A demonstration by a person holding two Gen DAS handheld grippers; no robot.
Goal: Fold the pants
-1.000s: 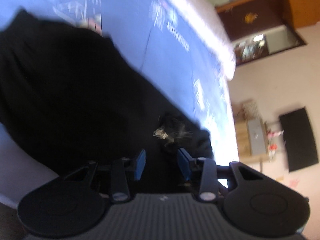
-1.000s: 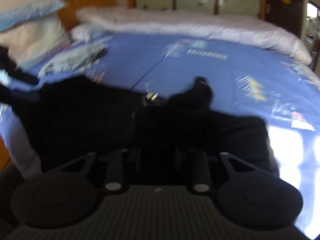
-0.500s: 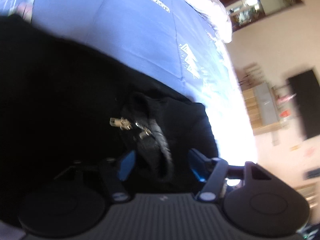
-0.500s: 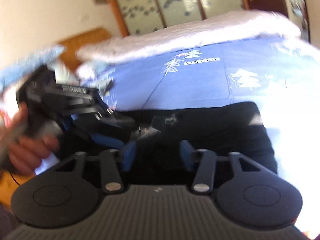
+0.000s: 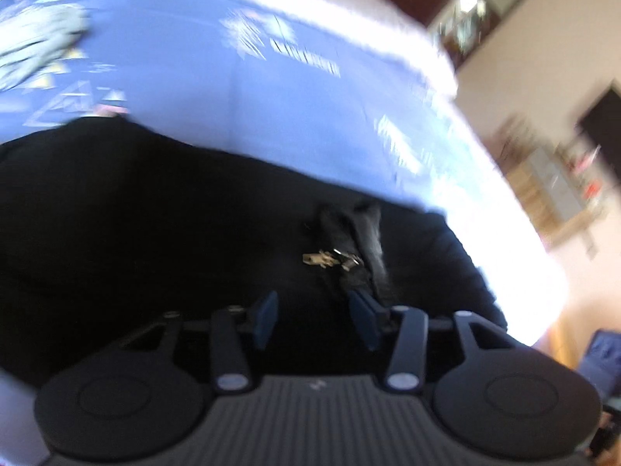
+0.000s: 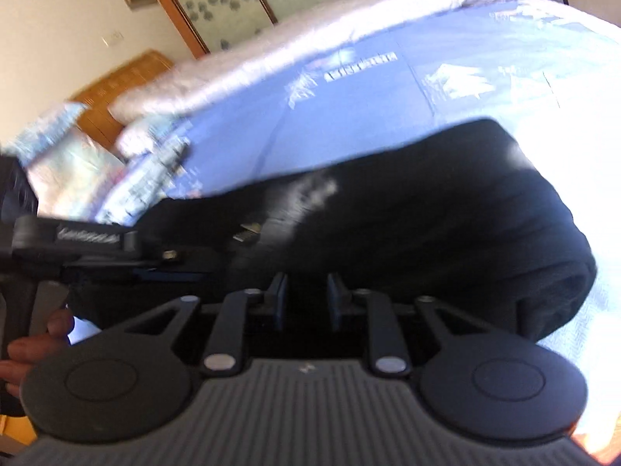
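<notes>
Black pants (image 5: 163, 209) lie spread on a blue printed bedsheet (image 5: 194, 77). In the left wrist view a bunched waist part with a metal zipper pull (image 5: 330, 259) sits just beyond my left gripper (image 5: 314, 318), whose blue-padded jaws stand apart with nothing between them. In the right wrist view the pants (image 6: 407, 213) fill the middle, and my right gripper (image 6: 304, 301) hovers over the dark cloth with a narrow gap between its jaws; no cloth shows between them. The left gripper (image 6: 116, 256) shows there at the left, held by a hand (image 6: 35, 349).
A white quilt (image 6: 310, 46) lies along the far side of the bed. Pillows (image 6: 66, 155) and a wooden headboard (image 6: 116, 85) are at the left. A wall with shelves (image 5: 551, 194) stands beyond the bed's right edge.
The left gripper has drawn back from the bunched waist part and its jaws stand a little closer. The right gripper's jaws have narrowed, and its view has swung right over the pants.
</notes>
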